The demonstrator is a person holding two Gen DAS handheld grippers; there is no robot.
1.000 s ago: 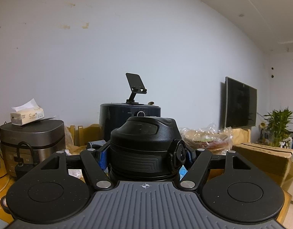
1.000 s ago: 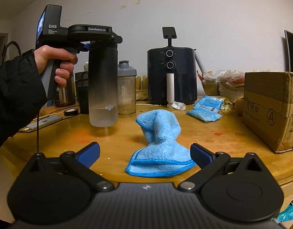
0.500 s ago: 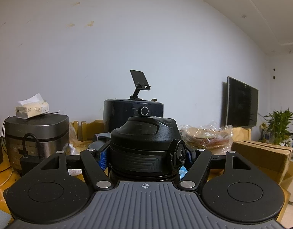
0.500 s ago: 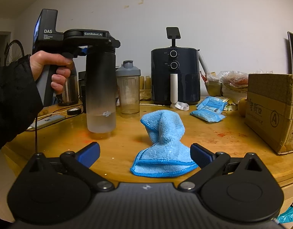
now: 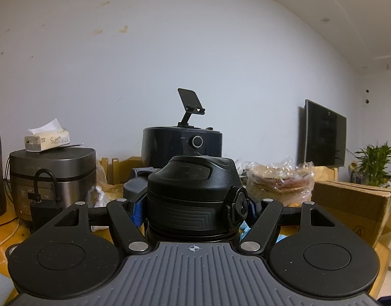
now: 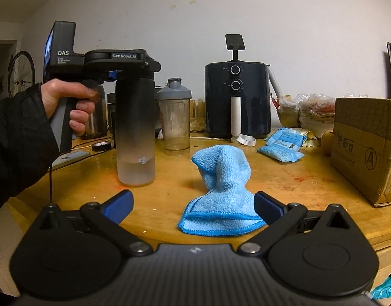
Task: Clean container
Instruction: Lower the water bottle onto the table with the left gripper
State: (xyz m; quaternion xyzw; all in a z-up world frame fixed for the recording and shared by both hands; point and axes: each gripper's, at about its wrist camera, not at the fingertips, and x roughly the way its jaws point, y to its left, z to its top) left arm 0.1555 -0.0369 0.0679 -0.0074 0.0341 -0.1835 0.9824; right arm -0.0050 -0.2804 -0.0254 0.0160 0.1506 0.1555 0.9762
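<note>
1. On the desk [image 6: 284,183], stood upright: bottle [image 6: 135,137], base apparently touching the wood, a little water in the bottom.
2. Clamped at the cap [image 5: 192,199] by the left gripper [image 5: 192,210], pads tight on either side just under the lid.
3. Hovered wide open and empty: right gripper [image 6: 192,207], low before the blue cloth [image 6: 220,191].
4. Judged likely risks: bottle tipped if let go off balance, tall and narrow as it was, and bumped into the shaker [image 6: 176,119] just beside it.
5. Also possible: water spilled over the desk if the cap came loose under the grip.
6. Cloth possibly dragged or only half caught, bunched up in a peak.
</note>
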